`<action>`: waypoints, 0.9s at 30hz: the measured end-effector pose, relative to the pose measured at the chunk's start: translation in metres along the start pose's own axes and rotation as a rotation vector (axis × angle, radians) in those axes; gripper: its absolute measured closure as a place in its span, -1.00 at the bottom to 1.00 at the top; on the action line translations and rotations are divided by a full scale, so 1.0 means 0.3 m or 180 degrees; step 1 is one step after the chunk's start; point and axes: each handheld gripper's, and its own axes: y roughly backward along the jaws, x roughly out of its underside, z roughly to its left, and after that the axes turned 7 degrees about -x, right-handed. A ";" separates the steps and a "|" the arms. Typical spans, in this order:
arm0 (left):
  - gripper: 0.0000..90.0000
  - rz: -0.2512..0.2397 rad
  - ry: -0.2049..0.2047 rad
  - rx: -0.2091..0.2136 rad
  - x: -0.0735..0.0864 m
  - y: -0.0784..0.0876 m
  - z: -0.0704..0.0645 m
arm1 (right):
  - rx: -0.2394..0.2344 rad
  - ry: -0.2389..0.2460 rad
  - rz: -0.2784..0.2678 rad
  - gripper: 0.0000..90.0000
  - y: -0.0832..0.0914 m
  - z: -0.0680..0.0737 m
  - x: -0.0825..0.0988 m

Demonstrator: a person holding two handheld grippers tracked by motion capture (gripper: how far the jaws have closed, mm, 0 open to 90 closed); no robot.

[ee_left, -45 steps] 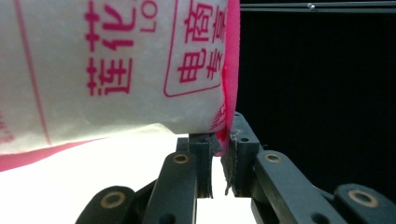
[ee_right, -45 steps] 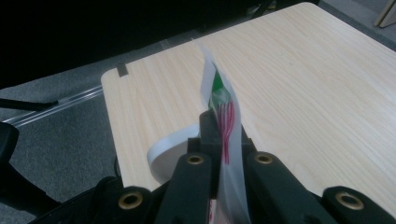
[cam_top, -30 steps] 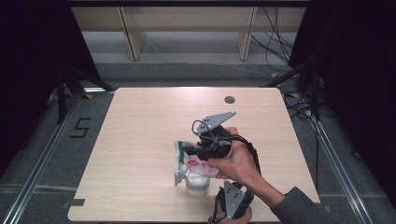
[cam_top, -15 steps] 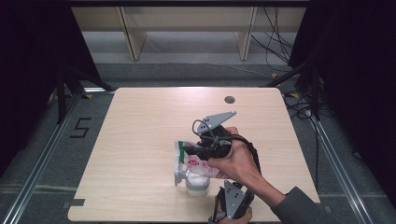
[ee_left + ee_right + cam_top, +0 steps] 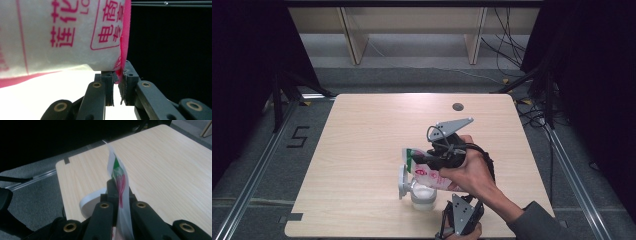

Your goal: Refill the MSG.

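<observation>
Pouch [image 5: 428, 174] tilted over the open jar [image 5: 422, 194], pouring. Your right tongs [image 5: 417, 161] pinch its top edge, left tongs [image 5: 116, 82] its bottom seam. Next: lift the bottom higher.

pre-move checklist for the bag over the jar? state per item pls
1. Right gripper clamped on the bag at its upper edge: ok, jaws shut on the film.
2. Left gripper pinching the bag's pink sealed edge: ok, pads close on it.
3. Jar upright under the bag: ok, it stands on the table.
4. Jar lid out of the way: ok, it hangs open at the jar's left.
5. Bag mouth open toward the jar: cannot tell, the hand and the bag hide it.
6. Spill on the table: ok, none seen.
</observation>
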 end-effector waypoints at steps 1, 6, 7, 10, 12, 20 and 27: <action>0.82 -0.0019 0.0003 -0.0040 0.003 -0.003 -0.001 | -0.0024 -0.0024 -0.0040 1.00 0.006 -0.001 0.001; 0.82 0.0021 0.0002 0.0008 0.012 -0.002 0.012 | -0.0007 -0.0070 -0.0136 1.00 0.049 0.000 0.009; 0.82 0.0045 0.0012 0.0091 0.015 -0.003 0.014 | 0.0006 -0.0063 -0.0180 1.00 0.058 0.000 0.012; 0.82 0.0092 -0.0049 0.0075 0.018 -0.001 0.022 | -0.0017 -0.0048 -0.0257 1.00 0.082 -0.004 0.018; 0.82 0.0110 -0.0089 0.0068 0.020 0.001 0.025 | -0.0023 -0.0054 -0.0291 1.00 0.099 -0.007 0.023; 0.80 0.0164 -0.0158 -0.0031 0.028 0.010 0.043 | -0.0008 0.0023 -0.0595 1.00 0.174 -0.032 0.058; 0.78 0.0180 -0.0166 -0.0056 0.038 0.013 0.055 | -0.0065 -0.0092 -0.0815 1.00 0.238 -0.044 0.107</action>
